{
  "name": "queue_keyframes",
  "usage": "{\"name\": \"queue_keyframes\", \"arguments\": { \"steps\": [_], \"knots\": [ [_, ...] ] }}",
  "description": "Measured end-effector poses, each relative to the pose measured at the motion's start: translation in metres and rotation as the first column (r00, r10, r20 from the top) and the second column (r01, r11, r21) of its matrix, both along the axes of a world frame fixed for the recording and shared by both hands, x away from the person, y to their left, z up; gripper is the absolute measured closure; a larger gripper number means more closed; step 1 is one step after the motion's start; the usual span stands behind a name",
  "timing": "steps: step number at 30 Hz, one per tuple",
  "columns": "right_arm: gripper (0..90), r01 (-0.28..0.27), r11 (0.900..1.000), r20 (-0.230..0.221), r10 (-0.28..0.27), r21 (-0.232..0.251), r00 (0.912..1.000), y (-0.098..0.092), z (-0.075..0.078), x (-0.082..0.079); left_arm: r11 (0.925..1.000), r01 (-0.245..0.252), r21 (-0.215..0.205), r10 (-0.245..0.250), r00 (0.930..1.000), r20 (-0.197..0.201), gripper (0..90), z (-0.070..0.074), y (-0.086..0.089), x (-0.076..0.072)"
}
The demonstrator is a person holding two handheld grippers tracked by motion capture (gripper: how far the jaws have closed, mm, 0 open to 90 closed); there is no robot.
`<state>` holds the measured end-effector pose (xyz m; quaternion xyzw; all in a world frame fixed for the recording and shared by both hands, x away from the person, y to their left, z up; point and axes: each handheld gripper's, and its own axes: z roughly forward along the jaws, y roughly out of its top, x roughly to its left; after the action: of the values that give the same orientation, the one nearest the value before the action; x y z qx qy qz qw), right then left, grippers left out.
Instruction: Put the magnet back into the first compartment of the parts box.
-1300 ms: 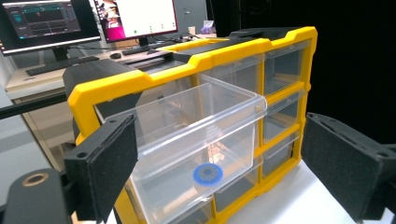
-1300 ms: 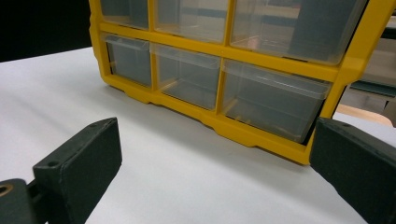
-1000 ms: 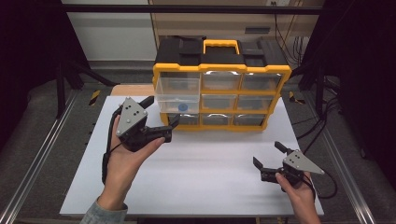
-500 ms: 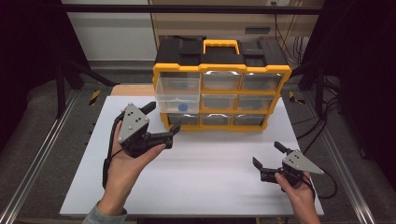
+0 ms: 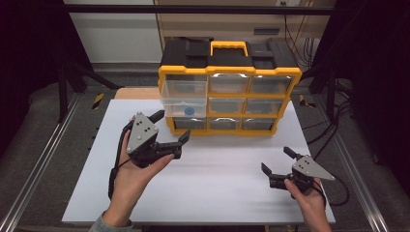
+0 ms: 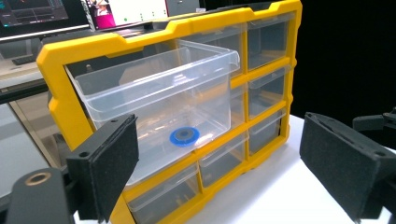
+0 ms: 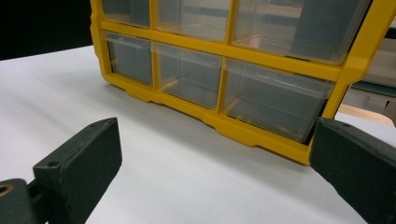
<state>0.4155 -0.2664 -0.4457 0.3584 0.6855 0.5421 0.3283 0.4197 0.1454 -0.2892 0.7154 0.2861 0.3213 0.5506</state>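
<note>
A yellow and black drawer organizer (image 5: 229,72) stands at the back of the white board. An upper clear drawer (image 5: 186,99) in its left column is pulled out, and a small blue ring (image 5: 189,110) lies on its floor. My left gripper (image 5: 170,127) hovers just in front of that drawer, open, with nothing between its pads. In the left gripper view the drawer (image 6: 159,98) and the ring (image 6: 184,136) sit beyond the spread jaws of the left gripper (image 6: 224,172). My right gripper (image 5: 276,160) rests low at the near right, open and empty. It faces the organizer's bottom row (image 7: 261,130).
The organizer's other drawers are pushed in. The white board (image 5: 217,193) has bare surface between the two hands. Metal rails (image 5: 43,159) run along both sides, and cables (image 5: 333,130) lie to the right of the board.
My left gripper has drifted a little toward the near side and right, away from the organizer. The right gripper has kept still.
</note>
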Motion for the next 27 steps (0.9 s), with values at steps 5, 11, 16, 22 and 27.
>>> {"name": "queue_keyframes", "arguments": {
  "steps": [5,11,16,22,27],
  "knots": [
    [3.0,0.0,1.0,0.0,0.0,0.0,1.0,0.0,0.0,0.0,1.0,-0.002,0.004,0.002,1.0,-0.007,12.0,-0.004,-0.002,0.0],
    [3.0,0.002,1.0,-0.001,-0.002,-0.002,1.0,0.0,0.0,0.0,1.0,0.001,0.001,-0.001,0.9999,-0.016,12.8,-0.006,-0.004,-0.001],
    [3.0,0.002,1.0,-0.001,-0.002,-0.002,1.0,0.0,0.0,0.0,1.0,0.0,0.007,0.0,0.9998,-0.02,13.0,-0.009,-0.005,-0.001],
    [3.0,0.002,1.0,-0.002,-0.002,-0.002,1.0,0.0,0.0,0.0,1.0,0.001,0.001,-0.001,0.9998,-0.022,13.8,-0.013,-0.006,-0.001],
    [3.0,0.001,1.0,0.001,-0.001,-0.002,1.0,0.0,0.0,0.0,0.9999,0.01,0.002,-0.01,0.9992,-0.039,15.7,-0.018,-0.009,-0.001]
  ]
}}
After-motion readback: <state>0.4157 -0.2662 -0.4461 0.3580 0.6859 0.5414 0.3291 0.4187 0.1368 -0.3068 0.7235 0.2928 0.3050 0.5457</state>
